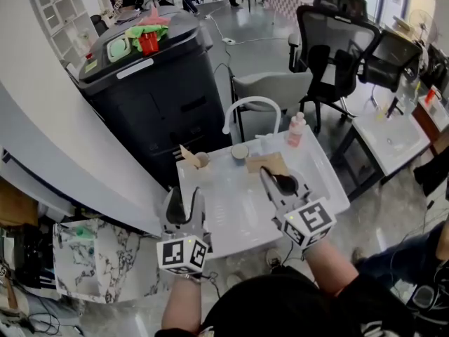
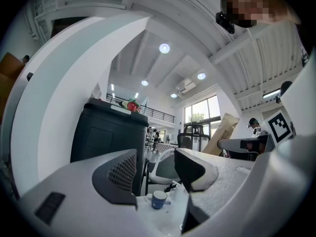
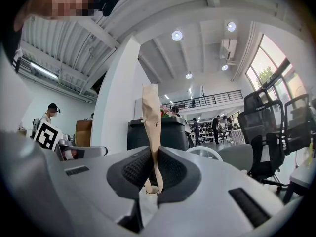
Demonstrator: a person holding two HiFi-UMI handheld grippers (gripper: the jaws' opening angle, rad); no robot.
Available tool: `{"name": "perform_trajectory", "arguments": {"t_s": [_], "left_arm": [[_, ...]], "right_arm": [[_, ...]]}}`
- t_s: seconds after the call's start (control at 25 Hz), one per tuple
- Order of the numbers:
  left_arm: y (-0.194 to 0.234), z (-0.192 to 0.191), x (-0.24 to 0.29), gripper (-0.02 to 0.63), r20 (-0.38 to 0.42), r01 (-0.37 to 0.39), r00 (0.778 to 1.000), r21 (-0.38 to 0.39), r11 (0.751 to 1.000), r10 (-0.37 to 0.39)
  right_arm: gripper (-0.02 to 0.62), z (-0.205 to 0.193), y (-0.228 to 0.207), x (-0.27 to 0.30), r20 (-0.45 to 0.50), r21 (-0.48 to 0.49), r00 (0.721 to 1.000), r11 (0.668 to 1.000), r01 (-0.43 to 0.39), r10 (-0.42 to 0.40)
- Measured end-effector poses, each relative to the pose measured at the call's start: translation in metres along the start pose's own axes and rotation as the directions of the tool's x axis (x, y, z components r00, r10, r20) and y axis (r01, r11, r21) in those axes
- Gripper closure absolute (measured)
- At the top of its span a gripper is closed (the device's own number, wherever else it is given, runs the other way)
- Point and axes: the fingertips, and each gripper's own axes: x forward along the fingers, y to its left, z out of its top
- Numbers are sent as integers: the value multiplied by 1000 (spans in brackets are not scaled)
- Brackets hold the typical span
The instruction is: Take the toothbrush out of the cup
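My right gripper (image 1: 271,177) (image 3: 154,170) is shut on a tan paper-wrapped toothbrush (image 3: 150,117), which stands upright between its pads. From the head view the wrapper (image 1: 266,163) shows as a tan patch just past the right fingertips, over the white table (image 1: 231,209). In the left gripper view the same wrapper (image 2: 223,131) rises to the right. A small brown cup (image 1: 202,160) stands at the table's far left with a tan piece (image 1: 188,154) sticking out of it. My left gripper (image 1: 184,203) (image 2: 155,174) is open and empty near the table's front left.
A blue-and-white cup (image 1: 240,151) (image 2: 159,199) stands at the table's far edge, a pink bottle (image 1: 296,130) at the far right. A black printer (image 1: 151,83) and a white chair (image 1: 266,93) stand behind the table, and office chairs (image 1: 337,41) stand further right.
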Motion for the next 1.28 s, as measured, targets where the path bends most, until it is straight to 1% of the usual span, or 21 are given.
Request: {"name": "perform_trajectory", "arguments": {"t_s": [0.2,0.48,0.8,1.0,1.28], "left_arm": [[6,-7,19,383,3,-8,1000,11,1000,8],[30,-25,51,383,-29,-58,998,5,998,58],[67,-75,82,383,-125,-118,986,-41,992,112],[91,-106,104,383,-177,-155,974,-47,987,144],[118,-143,137,383,-248,-187,954,-46,981,171]], "right_arm": [[568,-1,-11,4,-8,-6,1000,1000,1,-1],[568,-10,-23,19,-24,-4,1000,1000,-4,4],[568,-26,-36,39,-58,1,998,1000,-15,15],[568,-41,-45,57,-91,13,996,1000,-22,23],[568,-62,-56,81,-134,21,990,999,-35,37]]}}
